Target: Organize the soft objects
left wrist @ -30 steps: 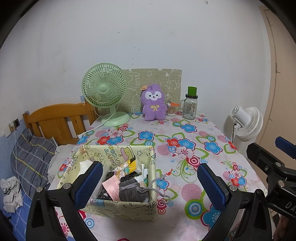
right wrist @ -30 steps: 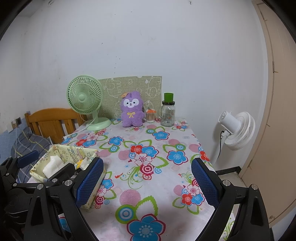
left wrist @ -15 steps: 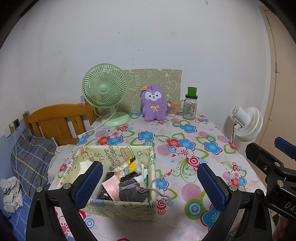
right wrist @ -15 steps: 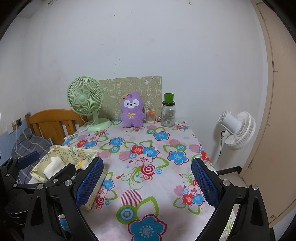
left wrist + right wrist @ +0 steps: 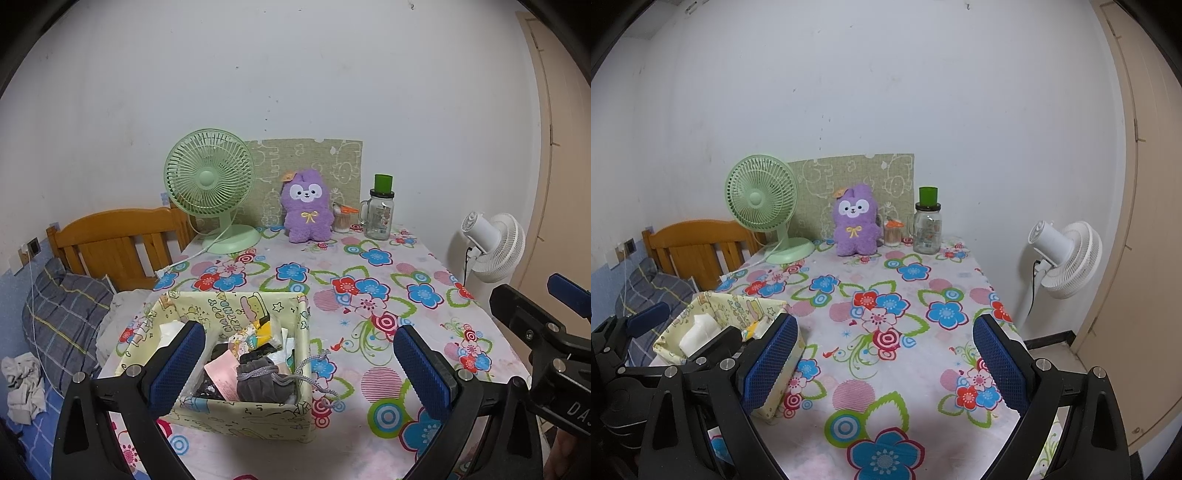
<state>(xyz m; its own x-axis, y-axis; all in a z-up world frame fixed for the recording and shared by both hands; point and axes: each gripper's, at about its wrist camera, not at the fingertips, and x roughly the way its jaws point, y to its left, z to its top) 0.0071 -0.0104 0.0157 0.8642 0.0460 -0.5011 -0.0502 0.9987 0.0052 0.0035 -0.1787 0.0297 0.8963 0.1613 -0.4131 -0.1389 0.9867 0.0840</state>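
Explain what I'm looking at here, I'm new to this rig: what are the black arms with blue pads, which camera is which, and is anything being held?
Those are two handheld grippers, one in each of a person's hands, each with a camera looking forward along its fingers. One picture is from the left gripper, the other from the right gripper. Both are open and hold nothing.

Below them is a table with a flowered cloth. Near the left gripper sits a yellow box filled with small soft things, among them a grey pouch. At the far end stand a green fan, a purple plush toy and a glass jar. A white fan stands beside the table.
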